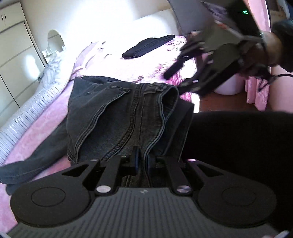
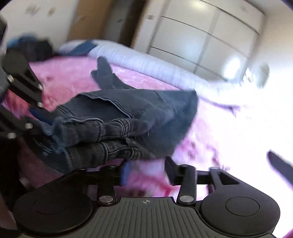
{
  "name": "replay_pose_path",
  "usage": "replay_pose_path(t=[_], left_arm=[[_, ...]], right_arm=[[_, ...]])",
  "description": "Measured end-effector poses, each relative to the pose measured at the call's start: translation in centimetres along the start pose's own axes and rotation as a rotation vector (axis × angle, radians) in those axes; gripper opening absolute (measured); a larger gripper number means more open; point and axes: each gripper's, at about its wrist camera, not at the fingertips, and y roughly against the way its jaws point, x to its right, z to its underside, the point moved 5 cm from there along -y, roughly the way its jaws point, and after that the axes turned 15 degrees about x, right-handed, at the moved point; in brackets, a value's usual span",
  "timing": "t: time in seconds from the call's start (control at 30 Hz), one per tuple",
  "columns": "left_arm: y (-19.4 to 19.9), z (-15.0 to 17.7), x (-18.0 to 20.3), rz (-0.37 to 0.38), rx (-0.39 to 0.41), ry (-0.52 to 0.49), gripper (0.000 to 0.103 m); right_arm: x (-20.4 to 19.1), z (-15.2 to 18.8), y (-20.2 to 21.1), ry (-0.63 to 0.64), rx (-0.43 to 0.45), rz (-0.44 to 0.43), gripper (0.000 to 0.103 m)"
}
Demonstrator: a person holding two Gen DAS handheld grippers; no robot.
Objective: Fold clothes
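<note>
- Left wrist view, biggest first: bed w/ pink cover (image 1: 42, 126) fills most of frame; white wardrobe (image 1: 12, 60) at 9–10 o'clock, bright glare over far end of bed.
- Striped pale bolster/duvet roll (image 1: 27, 113) runs along bed's edge, 8 to 10 o'clock.
- Dark grey jeans (image 1: 117, 117) lie centre on the cover, doubled over, waistband toward 1 o'clock, one leg trailing to 8 o'clock.
- Person's dark clothing (image 1: 238, 146) blocks 3–5 o'clock.
- Folded black garment (image 1: 148, 45) at 12 o'clock, well apart from jeans.
- Left gripper (image 1: 142, 163) pinched narrow on a seam fold of the jeans, at 6 o'clock.
- Right gripper (image 1: 178, 73) at 2 o'clock, blurred, hand (image 1: 271, 49) behind it; fingers spread.
- Right wrist view: right gripper's pads (image 2: 126, 172) stand wide apart, nothing between them, only pink cover; jeans' waistband just beyond at 11 o'clock.
- Round mirror (image 1: 55, 41) at 10 o'clock, small.
- No readable writing/brands; green LED (image 1: 245, 12) at 1 o'clock.
</note>
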Motion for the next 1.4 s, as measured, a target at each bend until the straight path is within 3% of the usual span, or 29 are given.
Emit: replay_pose_path(t=[0.07,0.2,0.27,0.37,0.53,0.63,0.7,0.73,0.77,0.8,0.87,0.97,1.03,1.1,1.2,1.3,1.37,1.4], left_arm=[[0.1,0.0,0.2,0.018,-0.006,-0.010,0.007],[-0.3,0.0,0.5,0.036,-0.014,-0.039,0.007],[-0.4,0.1,0.6,0.045,-0.011,-0.039,0.007],[0.0,0.2,0.6,0.064,-0.005,-0.041,0.007],[0.6,0.2,0.7,0.143,0.009,-0.058,0.011],[1.9,0.2,0.3,0.229,0.028,-0.047,0.016],[3.5,0.7,-1.7,0.220,0.028,-0.014,0.020],[4.2,1.0,-2.7,0.215,0.027,0.003,0.022],[4.9,1.3,-3.9,0.200,0.023,0.016,0.024],[5.0,2.0,-6.0,0.144,0.006,0.018,0.029],[5.3,3.4,-10.1,0.027,-0.032,0.012,0.040],[3.9,6.4,-16.7,-0.197,-0.144,-0.174,0.047],[1.8,8.5,-20.4,-0.274,-0.210,-0.331,0.056],[-0.8,10.4,-23.3,-0.291,-0.266,-0.457,0.058],[-5.0,12.7,-26.0,-0.232,-0.322,-0.655,0.062],[-8.2,14.4,-27.2,-0.122,-0.337,-0.842,0.064],[-9.5,14.5,-27.9,-0.060,-0.317,-0.894,0.064],[-10.1,14.6,-28.3,-0.042,-0.318,-0.902,0.057]], right_arm=[[1.7,1.0,1.5,-0.168,0.006,0.006,0.072],[6.5,3.2,2.4,-0.747,0.087,-0.046,0.092],[7.6,3.6,1.3,-0.880,0.104,-0.047,0.094],[8.1,3.4,-1.6,-0.947,0.112,-0.050,0.095],[8.2,3.1,-7.3,-0.914,0.055,-0.024,0.095],[8.6,3.9,-9.1,-1.025,0.034,-0.038,0.095],[8.9,4.1,-9.4,-1.085,0.035,-0.062,0.093],[9.1,4.2,-9.6,-1.102,0.025,-0.076,0.088],[9.3,4.3,-9.8,-1.100,0.002,-0.093,0.056],[9.6,4.3,-9.9,-1.093,-0.017,-0.110,0.032],[10.0,3.8,-9.7,-1.068,-0.042,-0.145,0.026],[10.6,2.6,-9.2,-1.012,-0.073,-0.192,0.019],[11.1,1.2,-8.9,-0.964,-0.079,-0.218,0.018],[12.2,-0.7,-8.5,-0.892,-0.076,-0.226,0.017],[14.6,-3.0,-8.2,-0.794,-0.086,-0.195,0.017],[17.4,-4.4,-8.3,-0.700,-0.125,-0.150,0.017],[18.9,-4.4,-8.9,-0.650,-0.177,-0.127,0.017],[19.6,-4.3,-9.3,-0.630,-0.207,-0.123,0.017]])
